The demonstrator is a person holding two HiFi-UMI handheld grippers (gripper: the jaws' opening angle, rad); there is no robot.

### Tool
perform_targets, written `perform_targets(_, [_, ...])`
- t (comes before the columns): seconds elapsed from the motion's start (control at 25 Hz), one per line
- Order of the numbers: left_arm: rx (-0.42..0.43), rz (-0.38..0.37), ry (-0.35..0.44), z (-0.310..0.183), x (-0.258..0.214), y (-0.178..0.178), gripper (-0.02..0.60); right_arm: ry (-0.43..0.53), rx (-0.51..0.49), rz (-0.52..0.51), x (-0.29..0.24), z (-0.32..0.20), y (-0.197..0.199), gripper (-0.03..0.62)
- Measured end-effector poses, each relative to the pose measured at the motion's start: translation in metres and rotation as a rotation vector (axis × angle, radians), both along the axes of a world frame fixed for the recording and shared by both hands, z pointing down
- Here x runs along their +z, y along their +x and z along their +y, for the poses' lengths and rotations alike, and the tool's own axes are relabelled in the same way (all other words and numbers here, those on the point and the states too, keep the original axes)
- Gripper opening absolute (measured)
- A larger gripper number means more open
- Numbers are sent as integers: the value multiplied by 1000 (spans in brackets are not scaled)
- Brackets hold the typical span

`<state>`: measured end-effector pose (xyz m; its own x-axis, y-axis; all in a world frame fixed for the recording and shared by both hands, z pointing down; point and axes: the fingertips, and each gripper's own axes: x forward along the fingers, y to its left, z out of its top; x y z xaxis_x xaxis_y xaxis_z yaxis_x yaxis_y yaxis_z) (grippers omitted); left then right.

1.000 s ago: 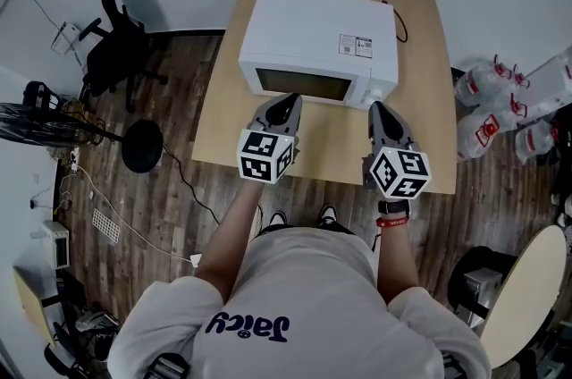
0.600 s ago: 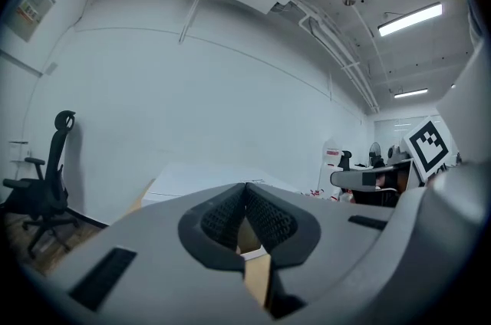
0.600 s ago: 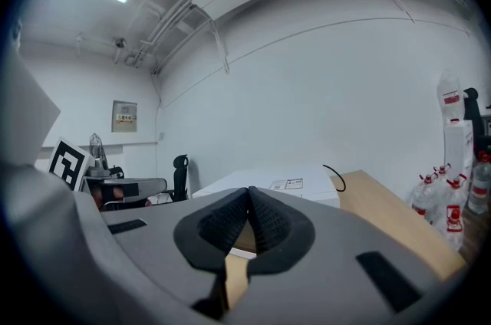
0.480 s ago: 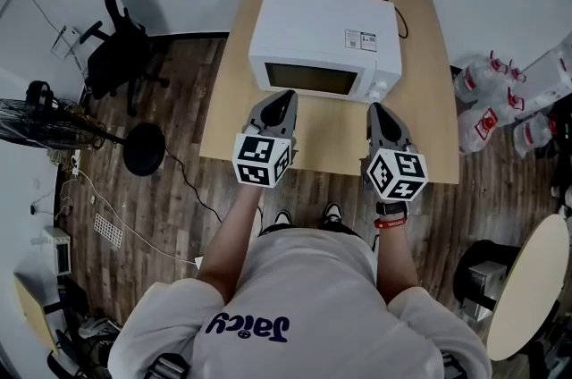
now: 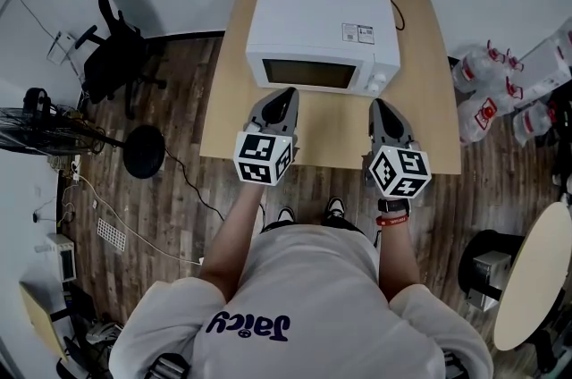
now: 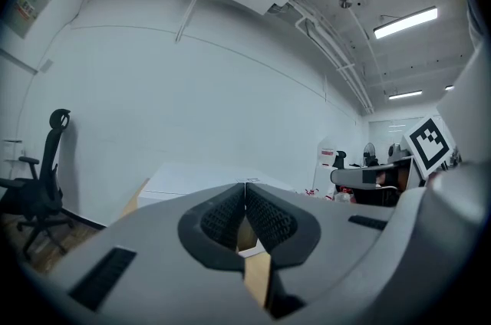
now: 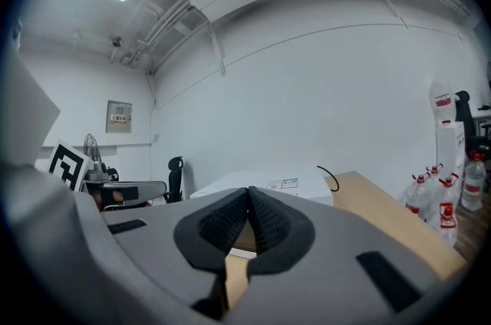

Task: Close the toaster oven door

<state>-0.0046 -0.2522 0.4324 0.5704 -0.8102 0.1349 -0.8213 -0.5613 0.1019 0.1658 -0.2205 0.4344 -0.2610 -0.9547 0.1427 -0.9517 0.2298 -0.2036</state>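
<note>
A white toaster oven (image 5: 322, 37) with a dark glass door stands on the wooden table (image 5: 438, 100), its door flat against the front. My left gripper (image 5: 284, 93) hovers just before the door's left half, jaws shut with nothing in them. My right gripper (image 5: 380, 105) is shut too, held in front of the oven's right corner near the knobs. In the left gripper view the shut pads (image 6: 230, 218) point at the oven's white top (image 6: 192, 182). In the right gripper view the closed pads (image 7: 265, 222) hide most of the oven (image 7: 291, 184).
A black office chair (image 5: 112, 46) and a round black stand base (image 5: 143, 151) are on the wood floor to the left. Water bottles in plastic (image 5: 500, 87) lie to the right. A black cable (image 5: 396, 11) runs behind the oven. A round table (image 5: 536, 288) is at lower right.
Both grippers stay shut in front of the oven. The view has shifted slightly, and the grippers sit a little nearer the oven front than a second ago.
</note>
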Motion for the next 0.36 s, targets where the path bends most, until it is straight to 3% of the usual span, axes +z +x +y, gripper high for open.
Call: perform_targets(0.36, [16,-9,-15,-9,9,12,20,-11,0,-3,6,-10,13,15])
